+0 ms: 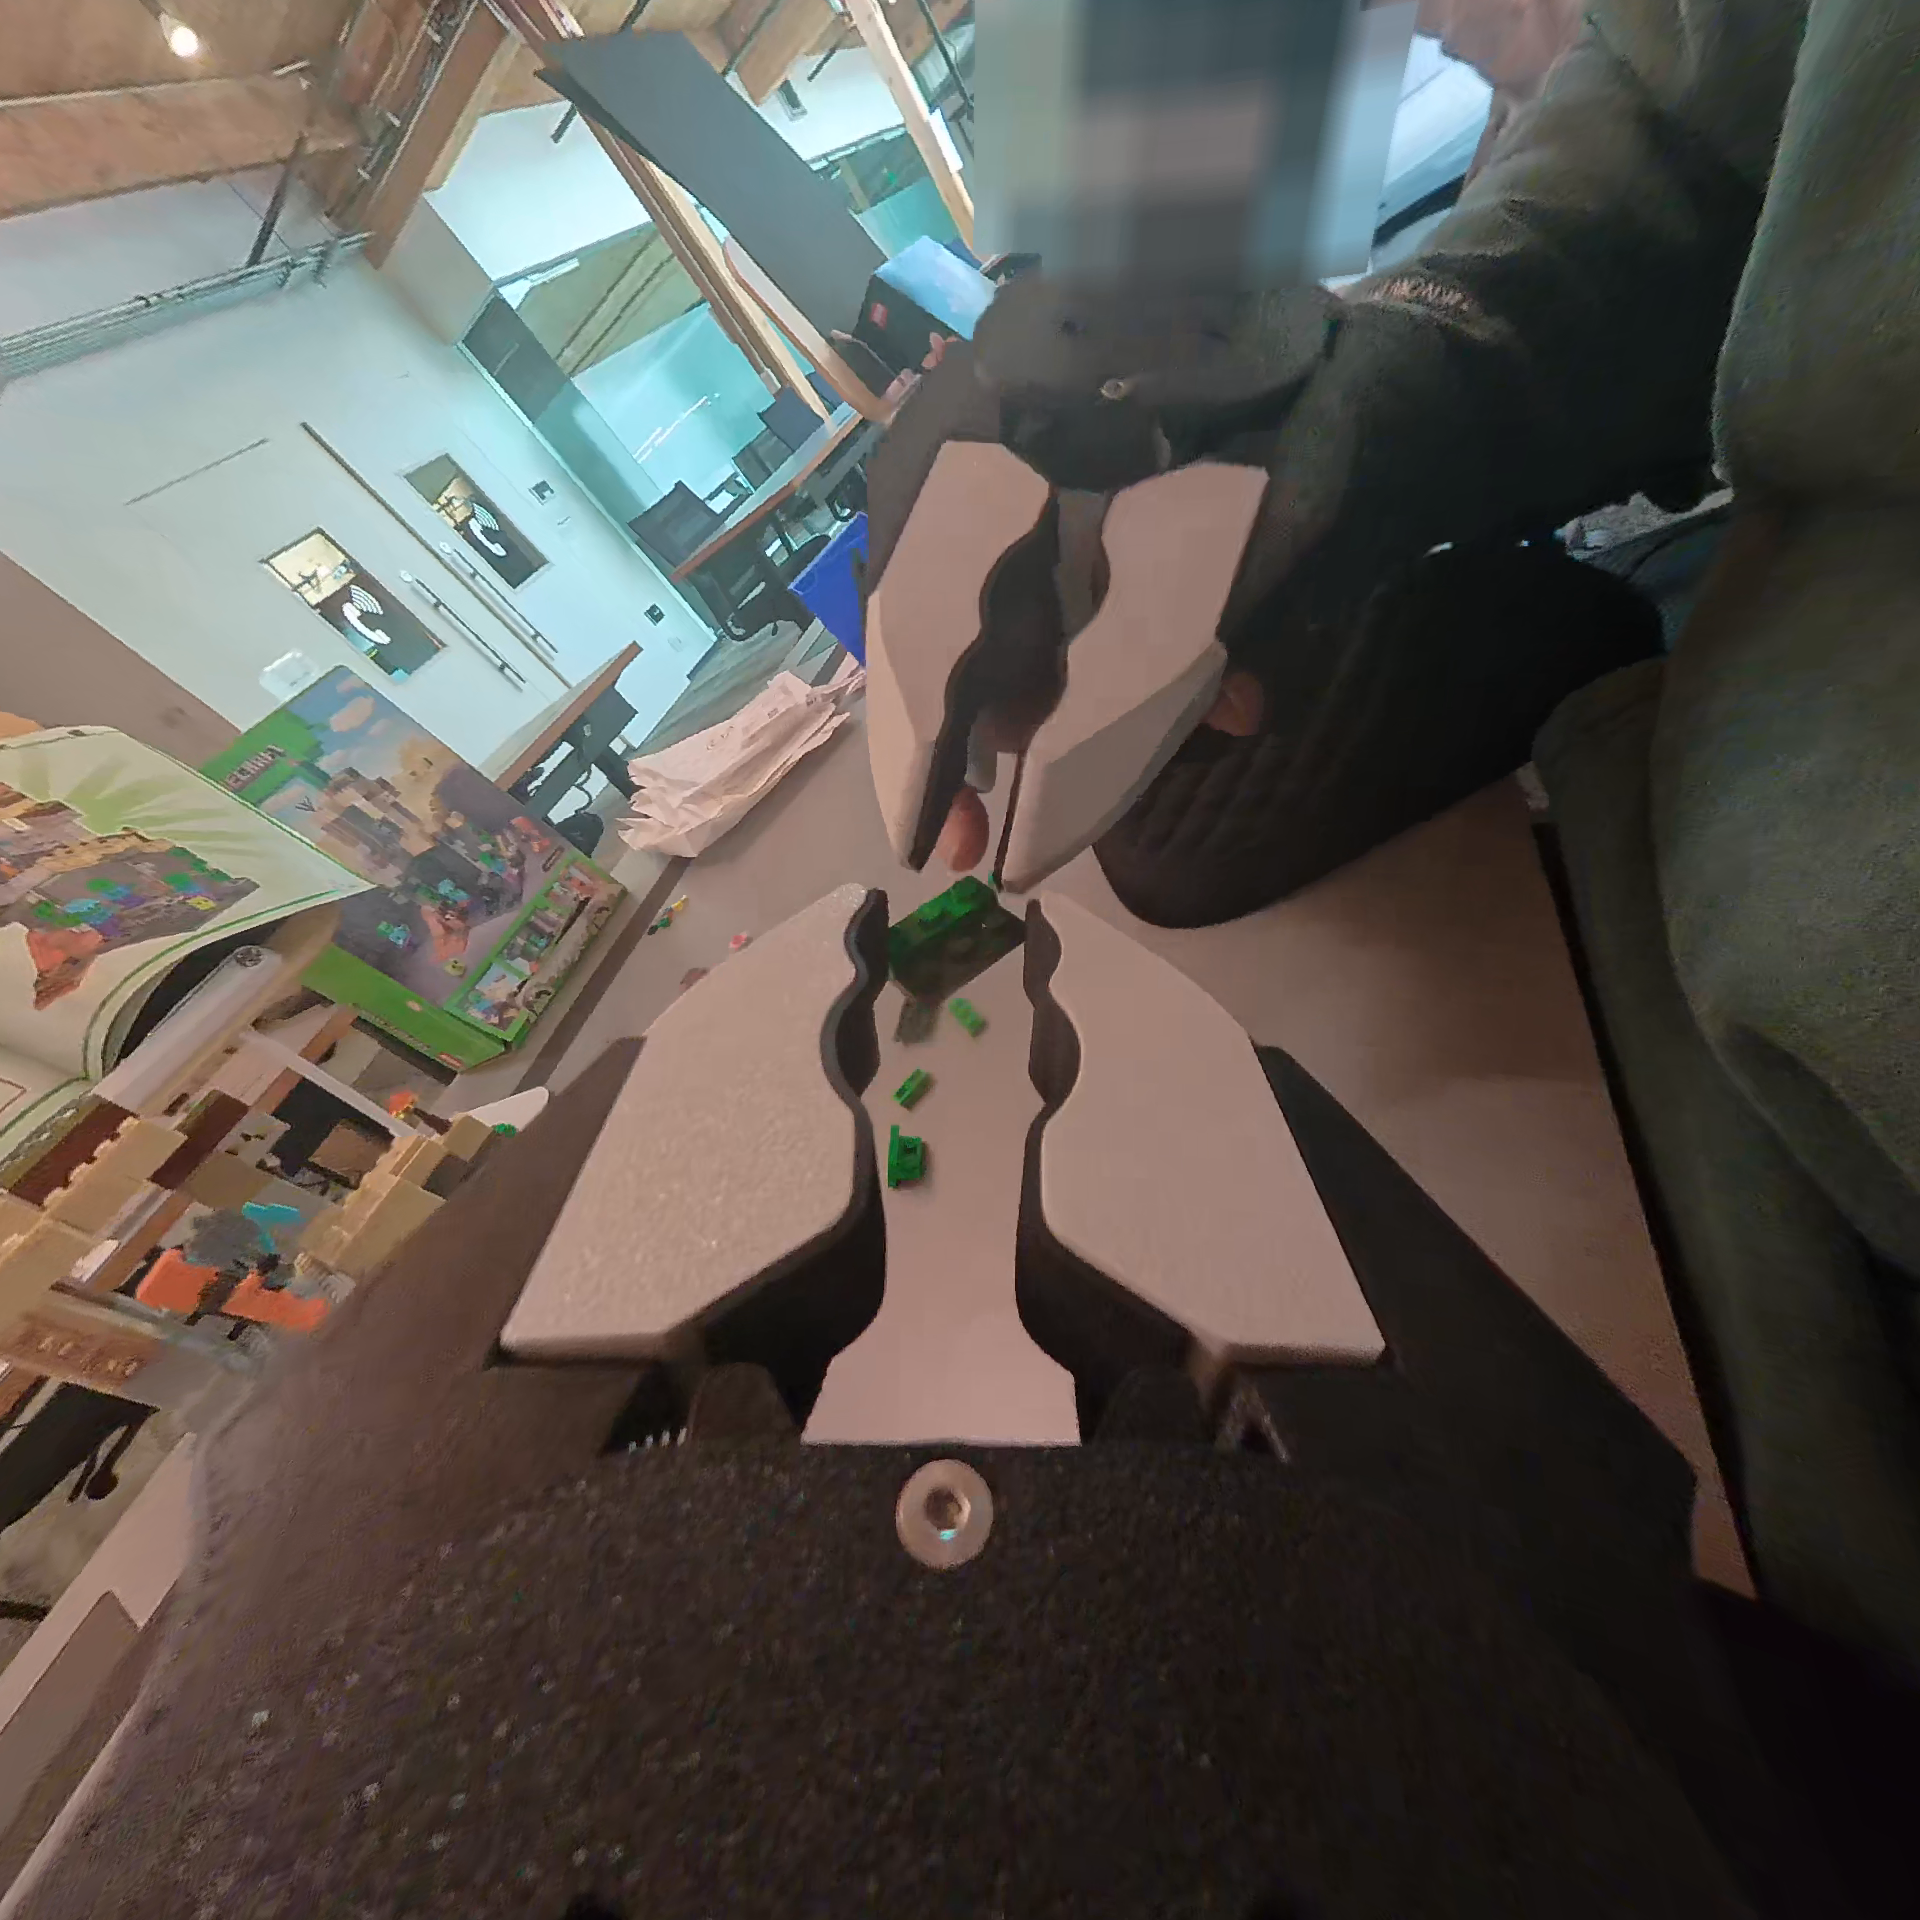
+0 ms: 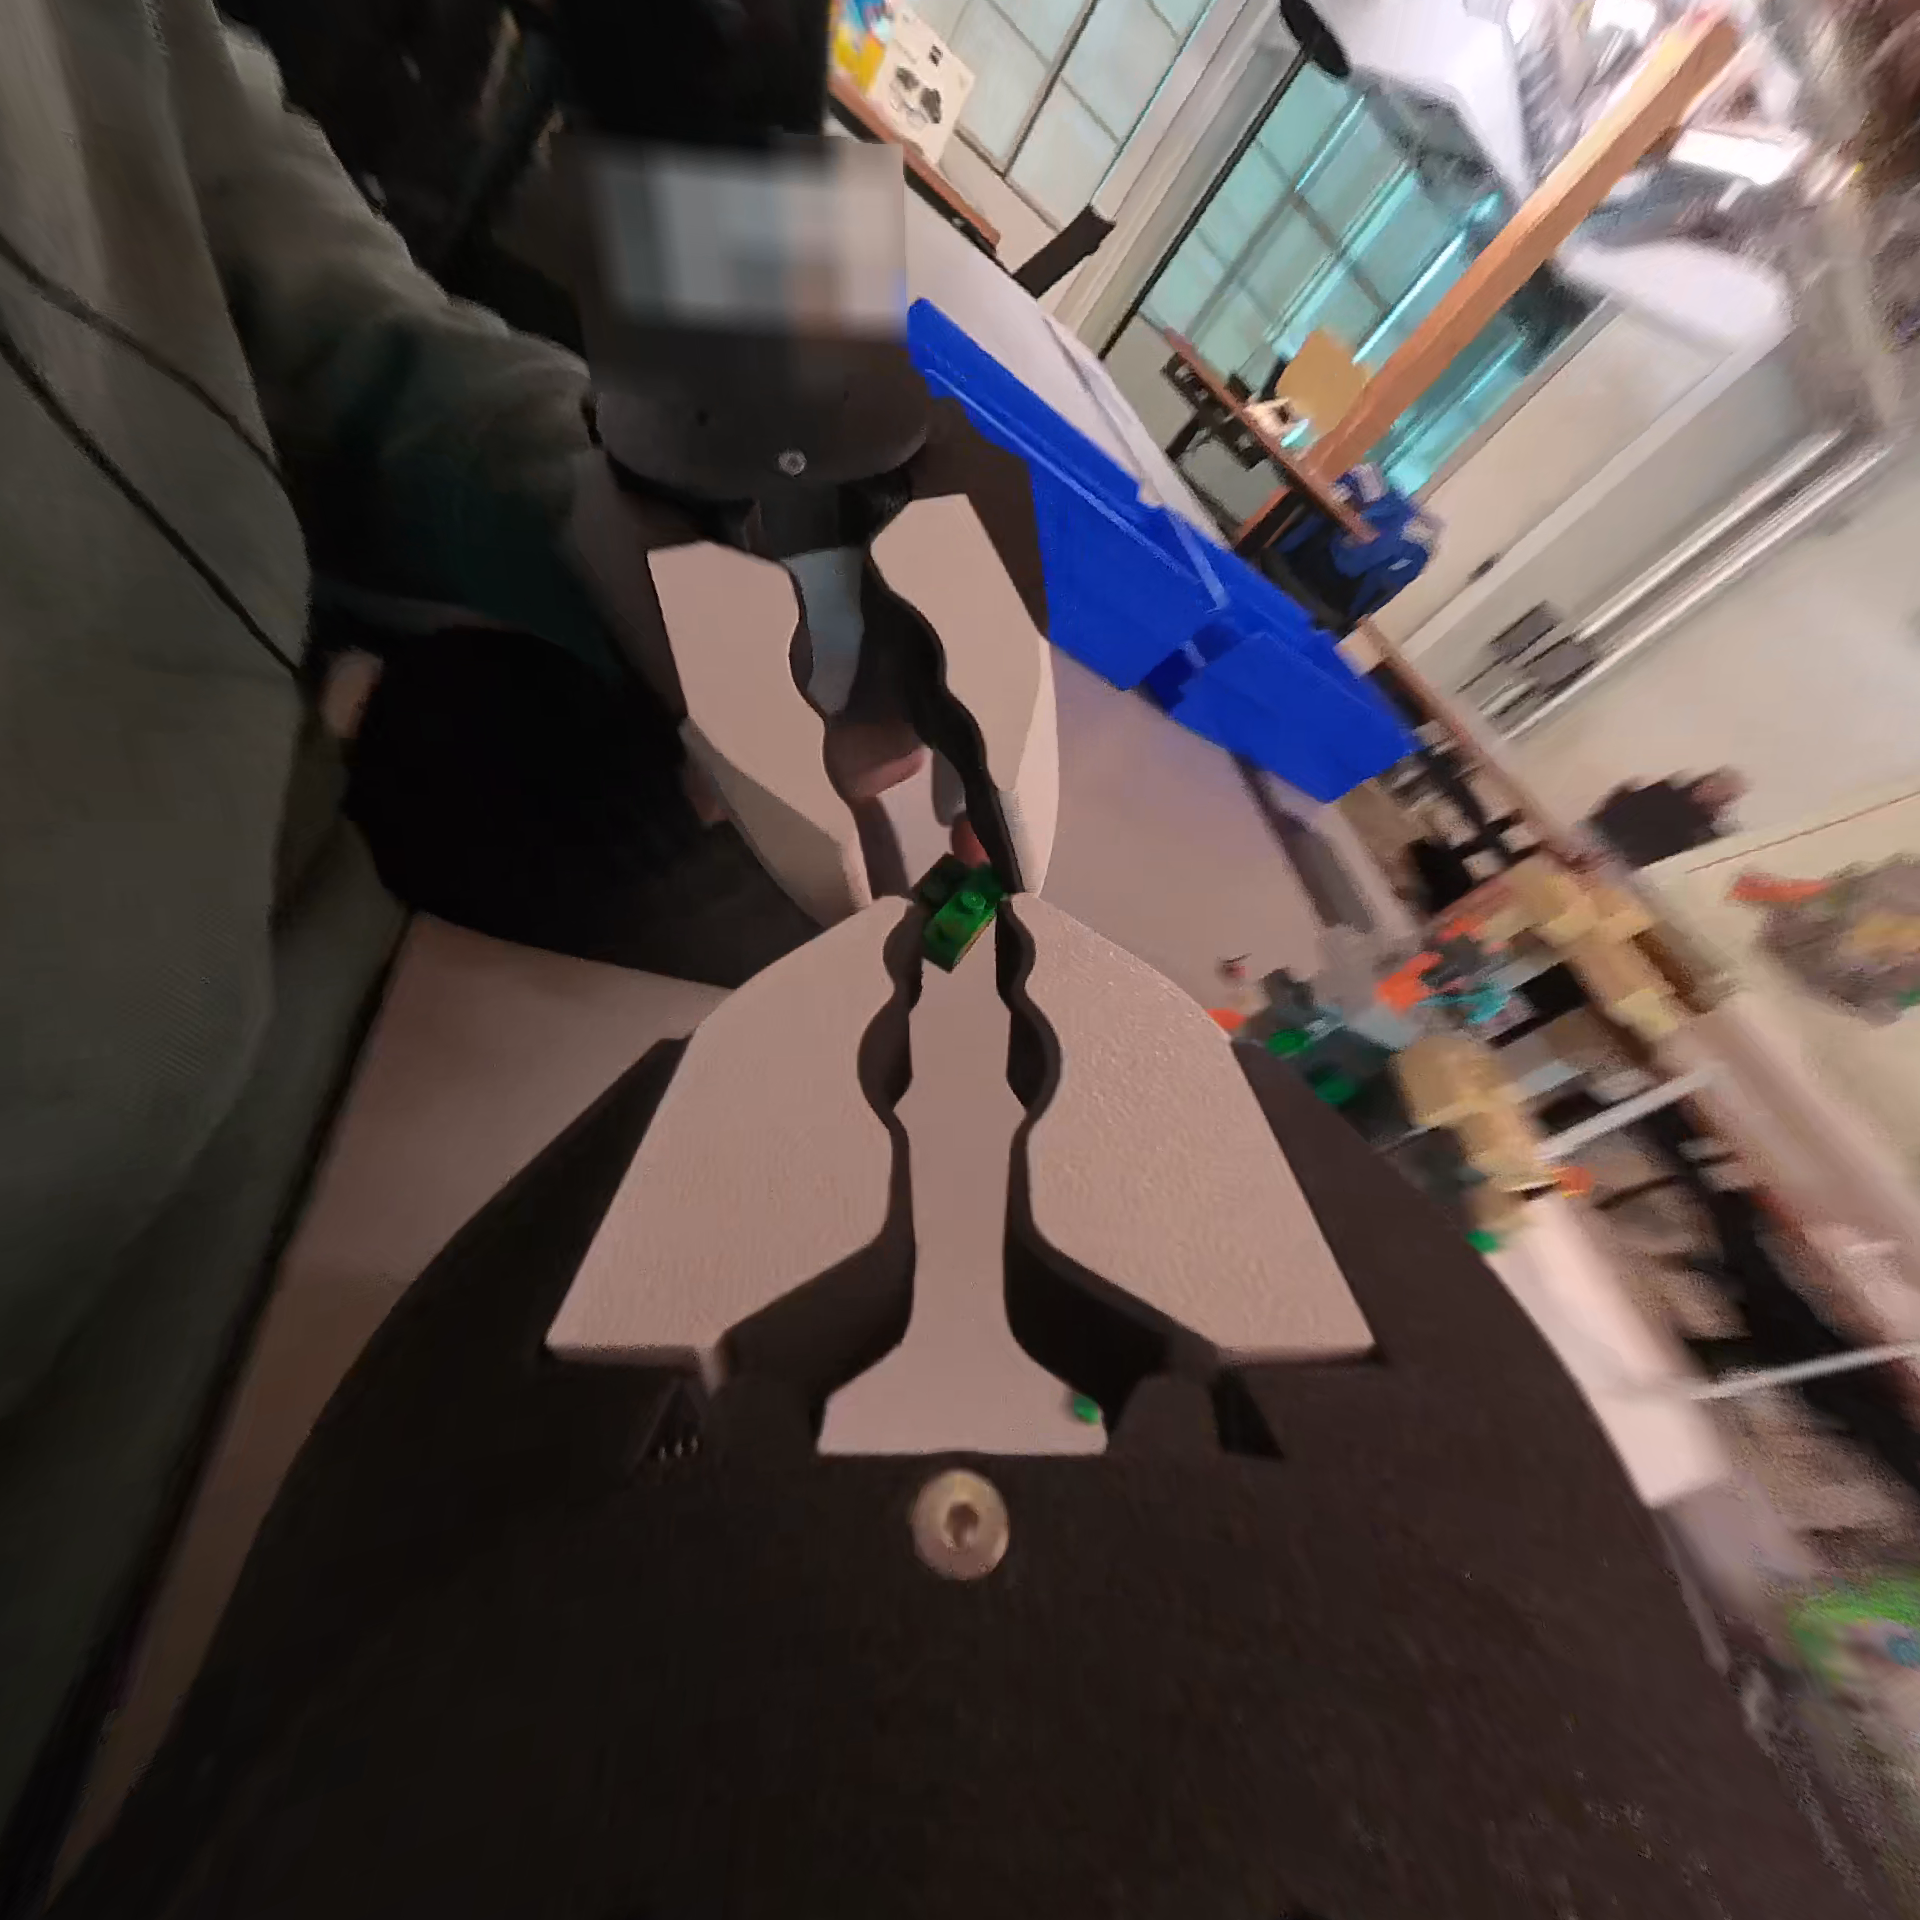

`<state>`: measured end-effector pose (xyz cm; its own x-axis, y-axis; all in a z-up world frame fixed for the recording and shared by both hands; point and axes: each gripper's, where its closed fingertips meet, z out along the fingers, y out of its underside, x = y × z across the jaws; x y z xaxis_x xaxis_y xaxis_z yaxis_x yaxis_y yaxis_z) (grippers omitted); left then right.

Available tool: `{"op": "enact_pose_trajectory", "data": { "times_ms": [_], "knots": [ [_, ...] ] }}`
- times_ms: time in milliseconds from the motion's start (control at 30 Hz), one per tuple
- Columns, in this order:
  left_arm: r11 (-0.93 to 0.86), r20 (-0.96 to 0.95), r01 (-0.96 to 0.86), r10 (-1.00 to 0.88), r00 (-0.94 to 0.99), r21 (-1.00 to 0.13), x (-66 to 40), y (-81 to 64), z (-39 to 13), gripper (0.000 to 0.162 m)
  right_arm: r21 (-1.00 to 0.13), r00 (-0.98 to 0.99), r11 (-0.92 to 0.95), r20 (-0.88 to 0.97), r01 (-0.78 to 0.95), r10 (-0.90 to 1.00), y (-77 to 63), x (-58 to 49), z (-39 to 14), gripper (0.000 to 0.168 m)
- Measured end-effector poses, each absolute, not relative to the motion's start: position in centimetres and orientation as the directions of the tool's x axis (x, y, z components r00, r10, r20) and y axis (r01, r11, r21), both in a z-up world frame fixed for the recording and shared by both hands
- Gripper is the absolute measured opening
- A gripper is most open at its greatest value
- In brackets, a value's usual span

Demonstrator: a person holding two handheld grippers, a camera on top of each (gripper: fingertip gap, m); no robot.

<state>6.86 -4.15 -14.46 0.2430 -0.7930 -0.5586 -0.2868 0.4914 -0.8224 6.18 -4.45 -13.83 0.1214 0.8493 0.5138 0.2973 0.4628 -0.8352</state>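
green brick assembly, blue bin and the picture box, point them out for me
green brick assembly point(image 1: 951, 935), left wrist view, on its studded top.
blue bin point(image 2: 1164, 561), right wrist view, on its side wall.
picture box point(image 1: 457, 883), left wrist view, on its printed front.

I see a small assembly of green bricks point(image 1: 951, 935) lifted above the grey desk point(image 1: 1351, 997), pinched between the tips of my left gripper point(image 1: 956, 914) and right gripper point(image 2: 956, 920). Three loose green pieces point(image 1: 906, 1158) lie on the desk below.
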Motion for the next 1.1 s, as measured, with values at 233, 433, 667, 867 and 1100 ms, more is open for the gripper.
{"op": "enact_pose_trajectory", "data": {
  "times_ms": [233,433,667,867,1100],
  "knots": [
    [0.498,-0.589,-0.347,-0.772,0.241,-0.795,6.7,-3.7,-15.8,0.025,-0.954,0.120,-0.080,-0.047,0.290,0.992,-3.5,6.2,-15.1,0.019],
    [0.508,-0.627,-0.410,-0.742,0.238,-0.757,6.8,-3.1,-16.5,0.025,-0.925,0.164,-0.156,-0.105,0.345,0.981,-3.1,5.2,-16.7,0.012],
    [0.248,-0.341,-0.327,-0.901,0.267,-0.912,6.1,-2.6,-17.1,0.024,-0.924,0.122,-0.039,0.008,0.379,0.992,-2.6,6.6,-17.4,0.010],
    [-0.181,0.151,-0.195,-0.976,0.156,-0.964,6.8,-3.3,-16.2,0.020,-0.920,0.072,0.175,0.213,0.351,0.974,-3.2,7.2,-15.9,0.010],
    [-0.211,0.196,-0.221,-0.976,0.090,-0.952,8.1,-3.8,-15.8,0.004,-0.870,0.079,0.325,0.378,0.371,0.922,-3.2,7.7,-15.1,0.010]
  ]
}}
